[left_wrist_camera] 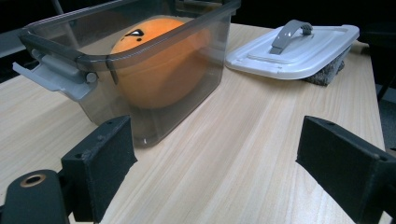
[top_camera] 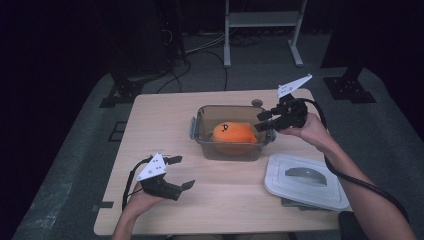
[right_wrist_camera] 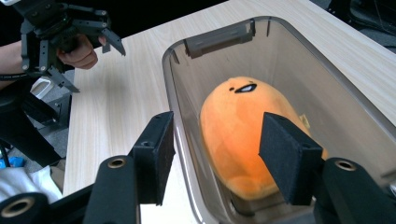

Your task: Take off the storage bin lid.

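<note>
The pale wood-grain tabletop (top_camera: pixel 220 195) in front of me carries everything, with dark floor around it. Near its middle stands the clear smoky-grey plastic storage box (top_camera: pixel 231 131), rectangular, open at the top, with grey latch clips at its ends. Inside it lies the orange egg-shaped plush toy (top_camera: pixel 232 135) with small black face marks, resting on the bottom of the box; in the right tool view its marked end points away from me toward the far latch. To the right of the box, just apart from it and nearer to me, lies the flat white plastic lid with a grey arched handle (top_camera: pixel 305 180), handle side up; in the left tool view a dark rough thing (left_wrist_camera: pixel 327 74), too unclear to name, shows under its near edge and lifts that edge off the wood. My right tool (top_camera: pixel 265 121) hangs at the right end of the box, above the rim, pointing in over the toy; its black jaws stand apart with nothing pressed between them, one over the rim and one over the plush. My left tool (top_camera: pixel 180 172) is over the front left part of the tabletop, well apart from the box, aimed toward it, its jaws wide apart and holding nothing.
</note>
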`<state>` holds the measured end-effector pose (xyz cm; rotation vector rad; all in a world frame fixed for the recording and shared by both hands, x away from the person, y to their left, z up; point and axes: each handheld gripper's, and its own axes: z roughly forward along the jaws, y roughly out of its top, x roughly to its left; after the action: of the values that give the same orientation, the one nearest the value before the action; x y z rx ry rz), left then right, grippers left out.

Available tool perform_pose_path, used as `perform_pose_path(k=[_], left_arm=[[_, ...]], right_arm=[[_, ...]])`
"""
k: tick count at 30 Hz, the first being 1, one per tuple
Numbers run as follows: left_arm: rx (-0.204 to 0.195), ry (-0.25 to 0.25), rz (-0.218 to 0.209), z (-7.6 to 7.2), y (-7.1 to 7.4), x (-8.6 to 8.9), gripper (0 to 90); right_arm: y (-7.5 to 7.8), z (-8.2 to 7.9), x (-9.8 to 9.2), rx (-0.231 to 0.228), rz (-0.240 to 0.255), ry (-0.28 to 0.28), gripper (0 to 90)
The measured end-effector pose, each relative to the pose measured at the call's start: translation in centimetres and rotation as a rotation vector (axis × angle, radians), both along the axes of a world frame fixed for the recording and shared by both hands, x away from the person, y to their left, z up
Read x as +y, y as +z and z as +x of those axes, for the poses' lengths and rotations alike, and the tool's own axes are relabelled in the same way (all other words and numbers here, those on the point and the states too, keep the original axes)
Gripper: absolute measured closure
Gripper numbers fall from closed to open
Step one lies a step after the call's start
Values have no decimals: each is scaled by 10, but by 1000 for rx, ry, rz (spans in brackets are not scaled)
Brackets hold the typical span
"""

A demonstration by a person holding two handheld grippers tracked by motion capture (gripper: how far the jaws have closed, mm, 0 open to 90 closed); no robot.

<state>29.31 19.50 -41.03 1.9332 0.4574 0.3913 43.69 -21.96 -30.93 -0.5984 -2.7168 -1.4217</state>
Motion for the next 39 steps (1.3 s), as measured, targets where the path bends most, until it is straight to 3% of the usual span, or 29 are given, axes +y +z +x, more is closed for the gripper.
perform_pose_path(k=[8,20,39], left_arm=[[9,-1,-4,1,-2,-1,97],[12,1,-2,2,-3,-2,88],[13,4,-5,2,-4,-3,86]], right_arm=[[2,-12,-19,-11,17,-14,417],[-1,-24,-32,-11,23,-28,394],[-14,-49,-55,-8,41,-50,344]])
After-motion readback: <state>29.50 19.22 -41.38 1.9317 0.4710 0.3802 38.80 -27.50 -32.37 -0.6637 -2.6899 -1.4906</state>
